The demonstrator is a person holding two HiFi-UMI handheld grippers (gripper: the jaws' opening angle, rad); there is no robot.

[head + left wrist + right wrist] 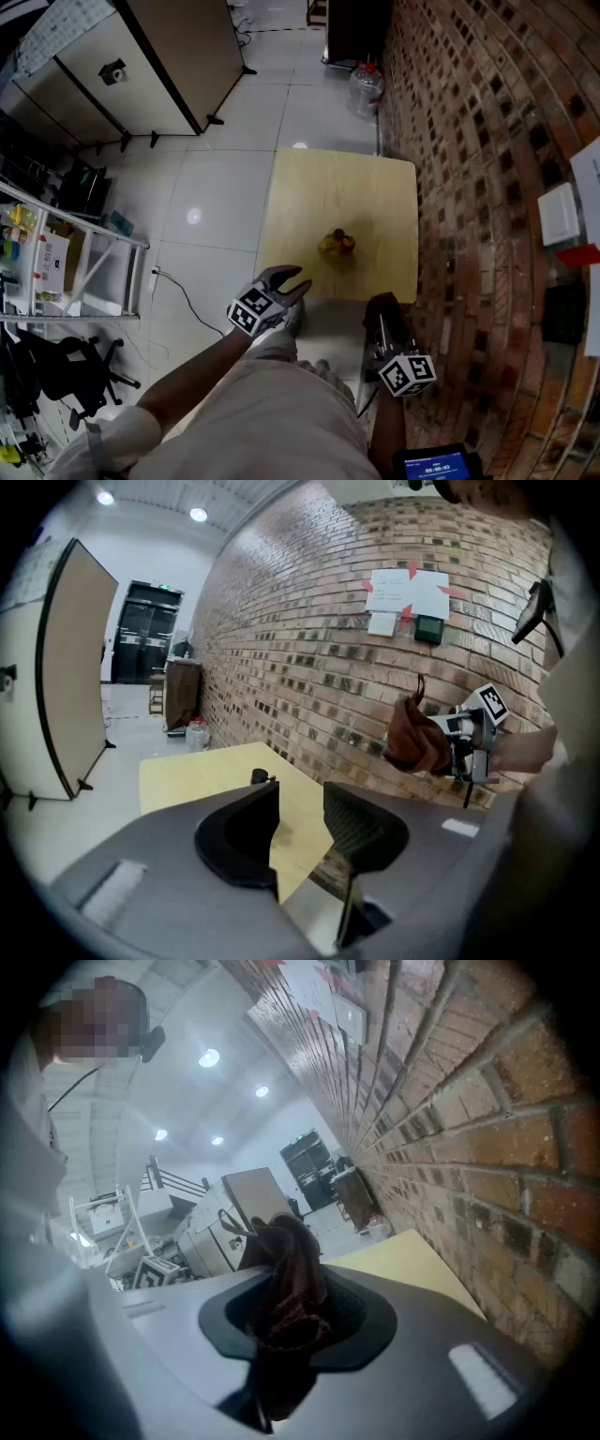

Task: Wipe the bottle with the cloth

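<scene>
A small yellow bottle with a dark cap stands near the middle of the light wooden table. In the left gripper view only its cap peeks over one jaw. My left gripper hovers at the table's near edge, left of the bottle. Its jaws stand apart with nothing between them. My right gripper is at the near right corner, next to the brick wall. It is shut on a dark brown cloth, which bunches up above the jaws.
A brick wall runs along the table's right side, with papers stuck to it. A water jug stands on the floor beyond the table. A cabinet and a metal rack are at the left.
</scene>
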